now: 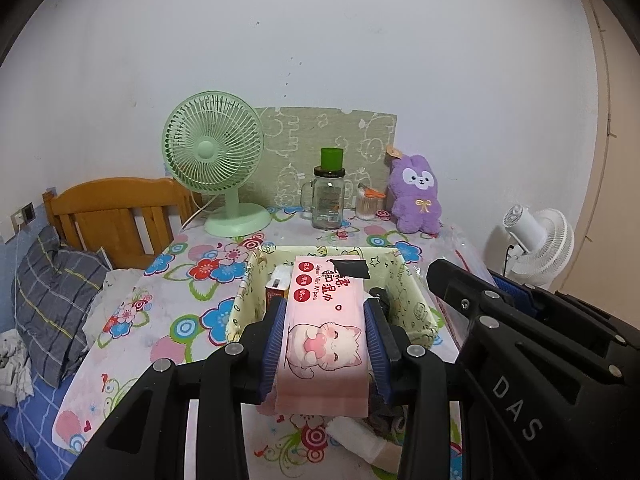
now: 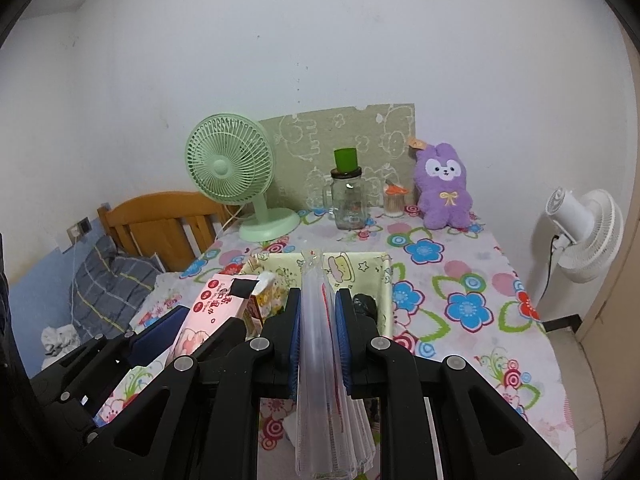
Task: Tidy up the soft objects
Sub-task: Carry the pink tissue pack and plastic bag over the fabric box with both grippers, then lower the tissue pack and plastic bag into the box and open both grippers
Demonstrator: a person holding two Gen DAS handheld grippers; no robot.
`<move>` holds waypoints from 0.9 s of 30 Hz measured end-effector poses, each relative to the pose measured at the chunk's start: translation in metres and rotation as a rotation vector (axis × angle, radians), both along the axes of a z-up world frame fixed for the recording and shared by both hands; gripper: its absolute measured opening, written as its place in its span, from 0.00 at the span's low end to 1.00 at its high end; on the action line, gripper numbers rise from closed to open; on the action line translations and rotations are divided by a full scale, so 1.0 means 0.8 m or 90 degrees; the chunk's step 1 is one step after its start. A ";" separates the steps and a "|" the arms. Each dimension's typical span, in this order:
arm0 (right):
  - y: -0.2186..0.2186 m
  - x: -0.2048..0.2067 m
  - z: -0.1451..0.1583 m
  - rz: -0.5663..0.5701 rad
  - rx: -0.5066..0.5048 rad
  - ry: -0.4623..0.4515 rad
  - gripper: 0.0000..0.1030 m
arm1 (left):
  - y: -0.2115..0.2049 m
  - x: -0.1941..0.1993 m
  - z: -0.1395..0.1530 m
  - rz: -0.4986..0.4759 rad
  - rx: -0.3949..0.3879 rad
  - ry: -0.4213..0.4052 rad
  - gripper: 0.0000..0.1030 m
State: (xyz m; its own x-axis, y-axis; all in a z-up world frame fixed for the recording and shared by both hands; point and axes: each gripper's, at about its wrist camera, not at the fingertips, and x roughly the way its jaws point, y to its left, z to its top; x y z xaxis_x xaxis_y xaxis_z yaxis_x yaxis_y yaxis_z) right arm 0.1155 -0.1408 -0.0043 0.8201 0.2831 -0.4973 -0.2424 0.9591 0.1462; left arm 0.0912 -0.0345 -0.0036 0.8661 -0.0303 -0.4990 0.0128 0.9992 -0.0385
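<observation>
The left hand-held gripper (image 1: 326, 338) is clamped on a pink pack of wet wipes (image 1: 326, 320) — a soft, flat, rectangular pouch with a cartoon cat printed on its glossy film. The blue ribbed pads press on its two long edges, and its long axis runs straight away from the gripper, the far end with a black sticker flap reaching out over the fabric basket (image 1: 416, 296). The pack hangs in the air above the near rim of that basket, clear of the tabletop (image 1: 192, 280).

Just beside it, the right hand-held gripper (image 2: 318, 312) is clenched on a stack of clear plastic bags (image 2: 320, 360), thin and crinkly, held on edge, long axis also pointing forward toward the basket.

The basket is a pale yellow cloth box with soft printed walls; a small carton (image 1: 278, 290) and something black lie inside. The tabletop wears a shiny floral cover. At its far edge stand a mint-green fan (image 1: 214, 152), a glass jar (image 1: 329, 200) with a green cup on its lid, and a fuzzy purple plush rabbit (image 1: 416, 200).
</observation>
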 end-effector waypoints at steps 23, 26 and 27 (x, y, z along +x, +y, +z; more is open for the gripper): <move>0.021 0.092 -0.019 0.001 0.000 0.016 0.19 | 0.015 0.085 -0.016 0.020 0.006 0.013 0.38; 0.025 0.102 -0.025 0.000 -0.002 0.020 0.19 | 0.019 0.094 -0.021 0.026 0.005 0.016 0.38; 0.027 0.106 -0.027 0.000 -0.003 0.022 0.19 | 0.020 0.097 -0.022 0.029 0.006 0.017 0.38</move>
State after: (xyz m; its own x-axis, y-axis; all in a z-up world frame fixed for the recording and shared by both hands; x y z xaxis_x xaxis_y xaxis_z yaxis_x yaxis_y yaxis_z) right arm 0.2004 -0.1195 -0.0257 0.8025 0.2809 -0.5264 -0.2376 0.9597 0.1500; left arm 0.1692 -0.0183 -0.0213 0.8530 0.0129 -0.5217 -0.0328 0.9990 -0.0289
